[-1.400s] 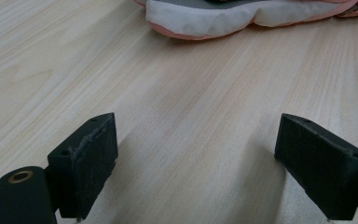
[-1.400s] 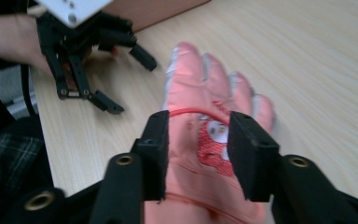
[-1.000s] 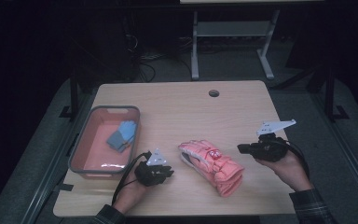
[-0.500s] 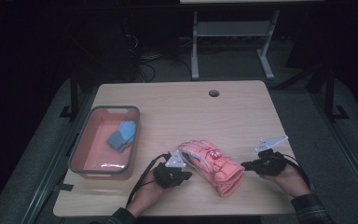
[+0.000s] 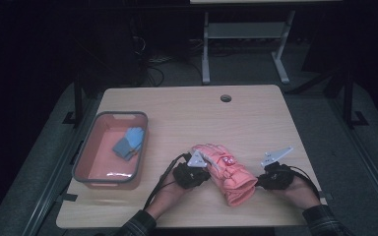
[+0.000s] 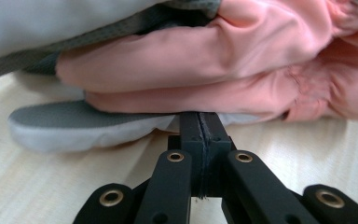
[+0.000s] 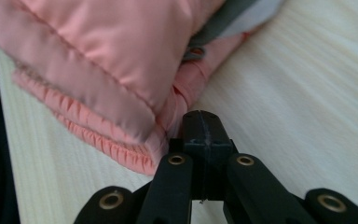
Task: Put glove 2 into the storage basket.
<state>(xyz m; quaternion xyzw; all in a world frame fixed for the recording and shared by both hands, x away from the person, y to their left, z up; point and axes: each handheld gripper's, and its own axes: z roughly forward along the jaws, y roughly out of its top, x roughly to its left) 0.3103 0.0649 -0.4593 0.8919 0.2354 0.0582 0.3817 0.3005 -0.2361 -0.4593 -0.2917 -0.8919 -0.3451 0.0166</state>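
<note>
A pink padded glove (image 5: pixel 226 173) with grey and white palm parts lies on the wooden table (image 5: pixel 187 118), near its front edge. My left gripper (image 5: pixel 208 174) is at the glove's left side, jaws pressed together. In the left gripper view its tip (image 6: pixel 199 119) touches the lower edge of the glove (image 6: pixel 205 70), with nothing visible between the jaws. My right gripper (image 5: pixel 257 182) is at the glove's right side, by the cuff. In the right gripper view its jaws (image 7: pixel 200 122) are also pressed together, right beside the ruffled cuff (image 7: pixel 98 79).
A pink tray (image 5: pixel 84 153) stands at the table's left with a blue glove (image 5: pixel 128 142) in it. A cable hole (image 5: pixel 226 98) sits near the far edge. Beyond the table are a dark floor and a metal stand (image 5: pixel 241 34).
My left gripper has moved right from near the tray up to the glove. The right gripper has come down and left to the glove's cuff.
</note>
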